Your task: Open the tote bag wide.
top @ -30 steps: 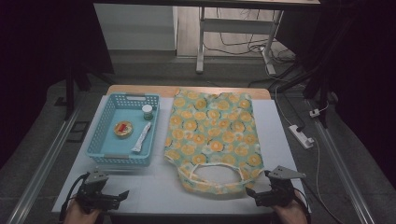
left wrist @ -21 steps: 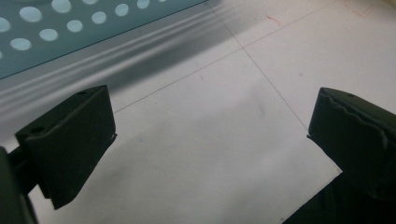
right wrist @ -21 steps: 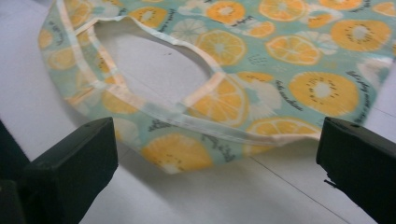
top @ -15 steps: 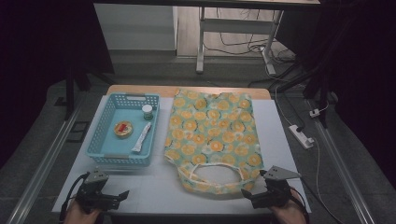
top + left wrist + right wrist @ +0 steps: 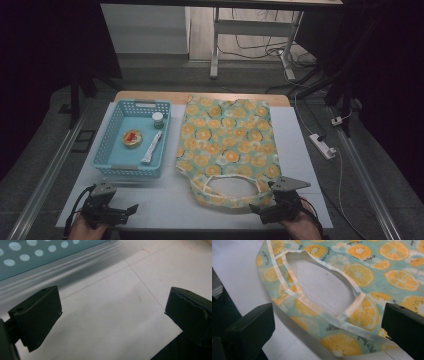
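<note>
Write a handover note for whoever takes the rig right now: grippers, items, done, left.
Left hand-held gripper: open, over bare table in front of the blue basket.
Right hand-held gripper: open, at the near handle end of the orange-print bag, not gripping.
Bag lies flat. Basket holds a small jar, a round tin and a sachet.
Done: nothing handled.
Left: probably grasp the bag handle.

Dim room around a lit white bench

The bench (image 5: 150,205) has a wooden far edge. Beyond it, at twelve o'clock, stands a white metal desk frame (image 5: 215,45) on a pale wood floor (image 5: 240,30) with loose cables (image 5: 260,47). A white power strip (image 5: 322,146) lies on grey carpet (image 5: 360,200) at three o'clock. Both sides fall into darkness.
</note>
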